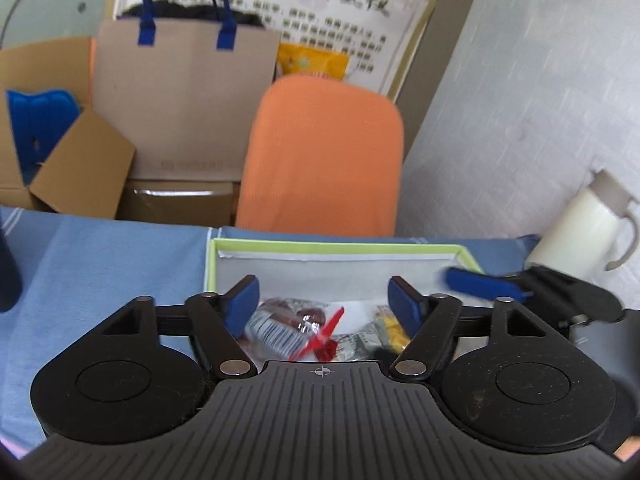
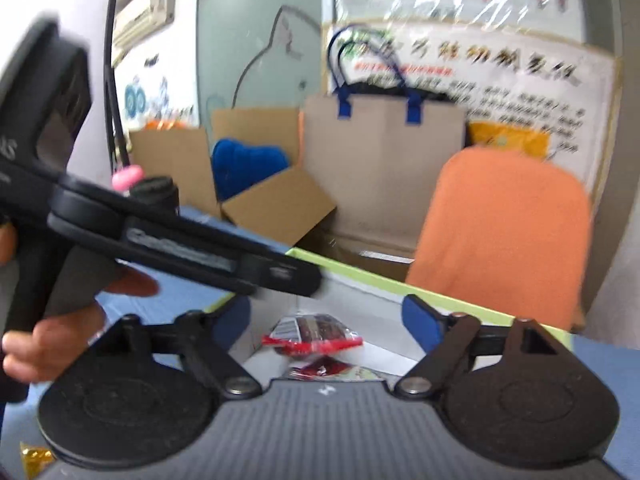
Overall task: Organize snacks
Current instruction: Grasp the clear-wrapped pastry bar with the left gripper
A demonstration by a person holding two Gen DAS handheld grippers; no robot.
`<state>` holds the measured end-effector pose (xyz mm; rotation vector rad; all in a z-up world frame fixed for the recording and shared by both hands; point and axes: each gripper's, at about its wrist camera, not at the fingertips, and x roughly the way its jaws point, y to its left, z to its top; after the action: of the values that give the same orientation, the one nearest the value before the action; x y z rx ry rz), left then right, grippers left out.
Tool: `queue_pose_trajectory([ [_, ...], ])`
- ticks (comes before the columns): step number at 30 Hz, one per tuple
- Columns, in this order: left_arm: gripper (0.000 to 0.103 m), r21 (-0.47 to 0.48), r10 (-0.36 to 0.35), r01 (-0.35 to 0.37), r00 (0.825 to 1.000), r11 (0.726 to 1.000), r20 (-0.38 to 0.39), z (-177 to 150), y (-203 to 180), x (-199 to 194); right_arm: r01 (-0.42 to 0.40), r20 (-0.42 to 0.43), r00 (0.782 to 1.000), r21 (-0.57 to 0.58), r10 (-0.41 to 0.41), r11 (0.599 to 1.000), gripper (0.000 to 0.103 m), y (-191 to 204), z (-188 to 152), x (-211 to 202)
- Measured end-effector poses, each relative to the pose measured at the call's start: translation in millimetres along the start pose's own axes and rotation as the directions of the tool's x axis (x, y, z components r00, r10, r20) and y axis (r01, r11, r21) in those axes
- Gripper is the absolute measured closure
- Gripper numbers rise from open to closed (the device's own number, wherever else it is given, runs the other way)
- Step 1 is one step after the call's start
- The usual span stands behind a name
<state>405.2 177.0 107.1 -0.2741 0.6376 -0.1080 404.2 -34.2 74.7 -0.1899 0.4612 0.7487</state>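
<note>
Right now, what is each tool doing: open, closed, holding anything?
Left tool: open, empty, above the snacks in the box.
Right tool: open, empty, over the same box.

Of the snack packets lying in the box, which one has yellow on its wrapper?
The snack packet at the right end of the green-rimmed box, beside the left tongs' right finger. The packets left of it show red, dark brown and a barcode, no yellow.

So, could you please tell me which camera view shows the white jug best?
The left wrist view: the white jug stands at the right edge, beyond the green-rimmed box, with its handle and lid visible. The right wrist view does not show it at all.
</note>
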Motion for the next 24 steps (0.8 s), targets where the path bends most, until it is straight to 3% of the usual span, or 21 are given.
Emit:
queue_pose_trajectory([
  [8,0.036,-0.023,-0.08,0.08,0.997,0.997,-0.017,-86,-16,-78,0.092,0.005,0.996,0.061,-0.093,0.994,0.01,27,-80,-111],
  [13,0.034,-0.036,-0.143,0.141,0.988,0.989,-0.063,-147,-39,-105,0.242,-0.052,0.97,0.126,-0.237,0.962,0.01,42,-143,-169],
  [15,0.037,-0.038,-0.185,0.182,0.979,0.983,-0.081,-164,-52,-108,0.27,-0.081,0.962,0.197,-0.259,0.942,0.01,41,-165,-186],
  [19,0.037,-0.012,-0.242,0.242,0.963,0.97,-0.119,-164,-85,-93,0.232,-0.084,0.973,0.289,-0.217,0.929,0.01,44,-185,-205],
  [22,0.037,0.017,-0.258,0.264,0.954,0.964,-0.155,-152,-105,-75,0.194,-0.036,0.981,0.257,-0.191,0.947,0.01,54,-175,-199],
  [24,0.037,0.04,-0.291,0.304,0.937,0.952,-0.194,-145,-113,-60,0.16,-0.024,0.987,0.232,-0.158,0.959,0.01,60,-166,-186],
])
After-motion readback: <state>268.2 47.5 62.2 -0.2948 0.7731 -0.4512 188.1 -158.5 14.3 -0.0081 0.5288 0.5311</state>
